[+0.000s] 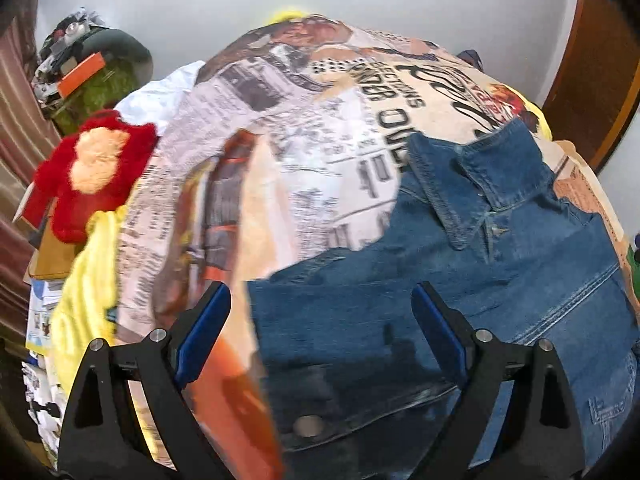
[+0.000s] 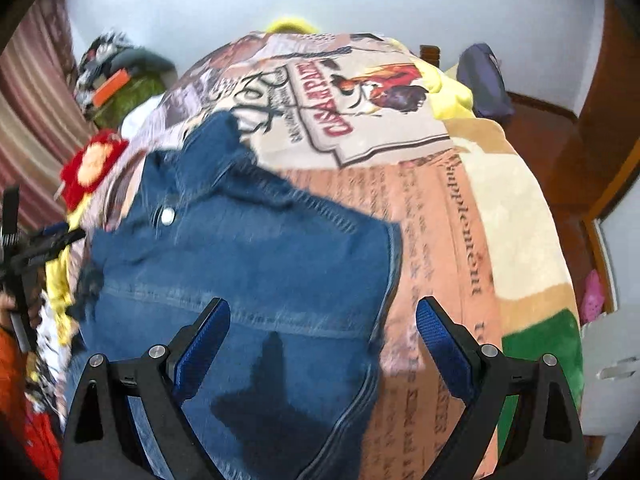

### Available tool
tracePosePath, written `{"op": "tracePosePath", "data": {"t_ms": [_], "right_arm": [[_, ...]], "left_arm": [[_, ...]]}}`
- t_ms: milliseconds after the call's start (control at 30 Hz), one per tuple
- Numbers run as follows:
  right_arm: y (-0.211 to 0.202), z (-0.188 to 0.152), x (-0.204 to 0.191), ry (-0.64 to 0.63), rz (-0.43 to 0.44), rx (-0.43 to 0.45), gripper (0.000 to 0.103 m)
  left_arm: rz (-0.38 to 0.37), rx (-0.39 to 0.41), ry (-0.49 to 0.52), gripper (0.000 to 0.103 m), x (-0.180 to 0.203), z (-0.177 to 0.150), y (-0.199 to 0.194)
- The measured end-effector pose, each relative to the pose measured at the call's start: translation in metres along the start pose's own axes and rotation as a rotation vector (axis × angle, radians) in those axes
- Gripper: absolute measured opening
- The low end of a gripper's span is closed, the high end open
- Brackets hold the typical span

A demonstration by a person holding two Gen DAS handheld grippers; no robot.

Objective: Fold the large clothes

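Right now I have both grippers hanging over the denim jacket [image 1: 460, 280], which lies spread on the newspaper-print bedcover [image 1: 288, 152], and I'll place everything off that jacket. My left gripper [image 1: 322, 324] stands with its blue-padded jaws spread wide, nothing between the pads; the jacket's hem and one metal snap button [image 1: 308, 426] lie below it, untouched as far as I can see. The collar [image 1: 476, 196] sits beyond the jaws, toward the far side of the jacket, folded over and open.

My right gripper [image 2: 323, 332] is likewise wide apart and holds nothing; under it I see the jacket's panel and its right-hand edge, with the peach, text-printed part of the bedcover [image 2: 432, 264] just beside that edge. Both views are somewhat smeared, so fine seams are hard to read.

Left of the jacket, at the bed's edge, a red plush toy [image 1: 92, 172] lies near a yellow cloth [image 1: 88, 292]. Beyond the jacket, past the printed rooster sign [image 2: 360, 108], a dark blue bag [image 2: 484, 80] rests against the pale wall [image 2: 400, 0]. From the right wrist view I catch the other gripper's frame [image 2: 24, 248] left of the jacket.
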State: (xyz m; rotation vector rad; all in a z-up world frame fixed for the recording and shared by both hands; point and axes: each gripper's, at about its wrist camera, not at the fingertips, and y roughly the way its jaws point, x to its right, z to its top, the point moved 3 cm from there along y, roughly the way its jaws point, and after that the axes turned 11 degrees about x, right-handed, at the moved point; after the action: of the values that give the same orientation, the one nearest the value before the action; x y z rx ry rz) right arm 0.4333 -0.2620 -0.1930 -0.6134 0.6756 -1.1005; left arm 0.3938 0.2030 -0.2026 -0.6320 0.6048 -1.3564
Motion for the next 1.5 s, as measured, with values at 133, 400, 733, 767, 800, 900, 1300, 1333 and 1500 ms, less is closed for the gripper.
{"op": "tracePosePath", "data": {"t_ms": [133, 400, 733, 767, 800, 900, 1300, 1333, 1500], "right_arm": [[0.021, 0.008, 0.021, 0.074, -0.014, -0.034, 0.092], [0.07, -0.007, 0.045, 0.242, 0.052, -0.125, 0.068], [0.092, 0.003, 0.032, 0.185, 0.008, -0.119, 0.014], [0.092, 0.005, 0.03, 0.173, 0.005, -0.115, 0.013], [0.09, 0.008, 0.027, 0.157, -0.002, -0.11, 0.01], [0.082, 0.026, 0.016, 0.114, -0.015, -0.085, 0.009], [0.07, 0.11, -0.03, -0.093, -0.03, 0.074, 0.008], [0.073, 0.116, -0.033, -0.104, -0.03, 0.082, 0.008], [0.09, 0.13, -0.043, -0.125, -0.053, 0.117, 0.008]], "left_arm": [[0.008, -0.046, -0.034, 0.092, -0.031, -0.009, 0.013], [-0.162, -0.214, -0.328, 0.069, -0.067, -0.058, 0.071], [-0.228, -0.215, -0.406, 0.018, -0.057, -0.049, 0.104], [-0.2, -0.199, -0.376, 0.018, -0.052, -0.045, 0.103], [-0.181, -0.188, -0.349, 0.013, -0.05, -0.043, 0.1], [-0.098, -0.12, -0.196, 0.008, -0.031, -0.029, 0.082], [-0.042, 0.121, -0.062, 0.008, -0.037, 0.038, 0.007], [-0.033, 0.118, -0.069, 0.008, -0.04, 0.04, 0.01], [0.001, 0.061, -0.082, 0.008, -0.056, 0.036, 0.042]]}}
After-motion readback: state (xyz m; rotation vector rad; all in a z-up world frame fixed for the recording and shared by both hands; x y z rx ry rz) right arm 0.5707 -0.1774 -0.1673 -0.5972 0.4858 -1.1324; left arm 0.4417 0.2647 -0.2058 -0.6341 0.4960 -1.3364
